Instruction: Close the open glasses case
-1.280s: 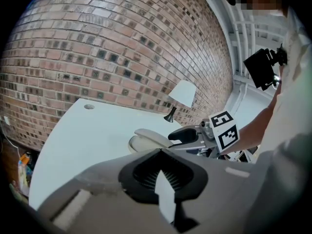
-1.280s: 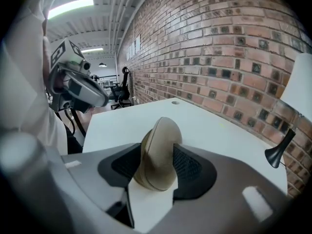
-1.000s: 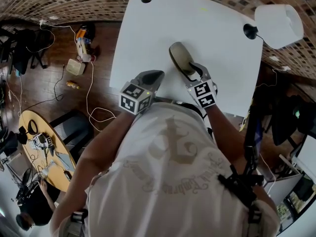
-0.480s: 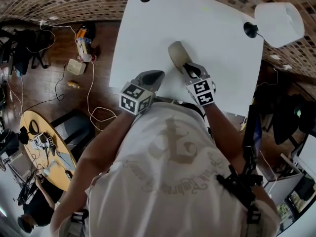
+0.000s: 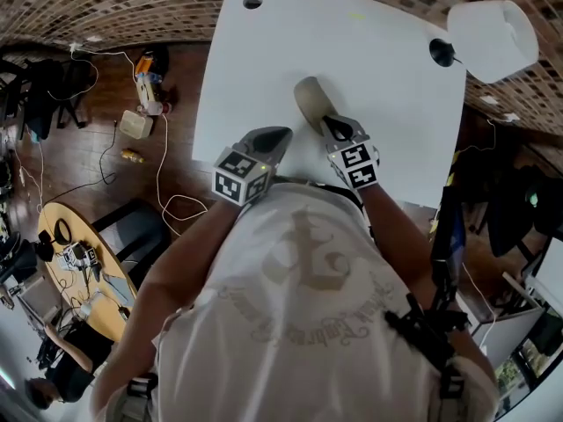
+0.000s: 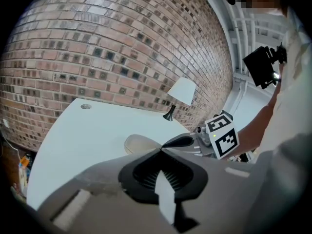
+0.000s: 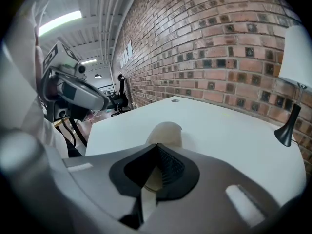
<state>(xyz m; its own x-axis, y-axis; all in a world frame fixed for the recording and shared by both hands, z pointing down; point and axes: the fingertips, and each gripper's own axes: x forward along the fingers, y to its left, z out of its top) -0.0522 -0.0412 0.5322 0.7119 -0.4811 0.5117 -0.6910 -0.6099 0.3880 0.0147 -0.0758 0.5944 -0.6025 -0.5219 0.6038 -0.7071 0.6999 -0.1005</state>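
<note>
White desk (image 5: 387, 77) against brick wall (image 6: 97, 48); lamp (image 5: 493, 29) upper right; wood floor (image 5: 88, 156) left, cables (image 5: 163, 183) trailing. Beige glasses case (image 5: 308, 95) mid-desk, lid down, at right claw (image 5: 332, 128) tip. Right claw and left claw (image 5: 274, 136) both pinched together. Shirt (image 5: 308, 297) lettering unreadable.

Glasses case (image 5: 309, 97) on table (image 5: 264, 69); lamp (image 5: 493, 29) apparently behind, right

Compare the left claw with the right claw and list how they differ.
1. The right claw sits at the near end of the beige glasses case; the left claw is beside the case, apart from it, over the bare white table.
2. The right claw points along the case; the left claw angles in toward it from the left.
Shared: both are shut.
</note>
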